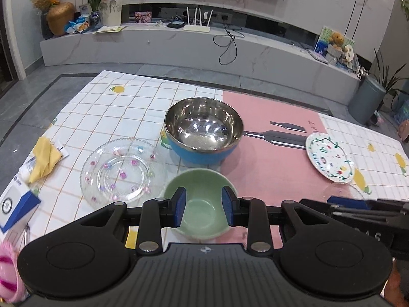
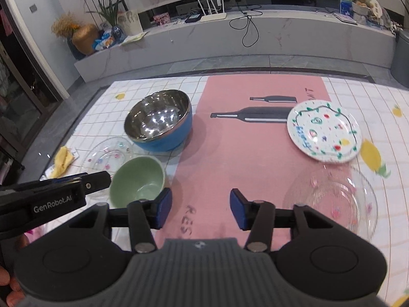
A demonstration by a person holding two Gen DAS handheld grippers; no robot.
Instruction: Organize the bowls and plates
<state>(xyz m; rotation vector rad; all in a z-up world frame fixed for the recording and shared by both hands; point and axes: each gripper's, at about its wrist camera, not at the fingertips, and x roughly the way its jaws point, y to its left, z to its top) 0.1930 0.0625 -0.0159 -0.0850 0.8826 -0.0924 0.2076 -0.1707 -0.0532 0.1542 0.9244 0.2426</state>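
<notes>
A small green bowl (image 1: 202, 204) (image 2: 138, 179) stands on the table just under my open left gripper (image 1: 203, 208), whose fingers hang over its inside without touching it. Behind it stands a steel bowl with a blue outside (image 1: 203, 133) (image 2: 159, 119). A clear glass plate with coloured dots (image 1: 122, 170) (image 2: 108, 153) lies to the left. A white painted plate (image 1: 329, 156) (image 2: 324, 130) lies at the right. A second clear glass plate (image 2: 332, 199) lies near the right. My right gripper (image 2: 200, 209) is open and empty above the pink mat.
The table has a checked cloth (image 1: 102, 107) and a pink mat (image 2: 230, 153). A yellow cloth (image 1: 46, 158) and a blue-white box (image 1: 15, 204) lie at the left edge. The left gripper's body (image 2: 51, 197) shows in the right wrist view.
</notes>
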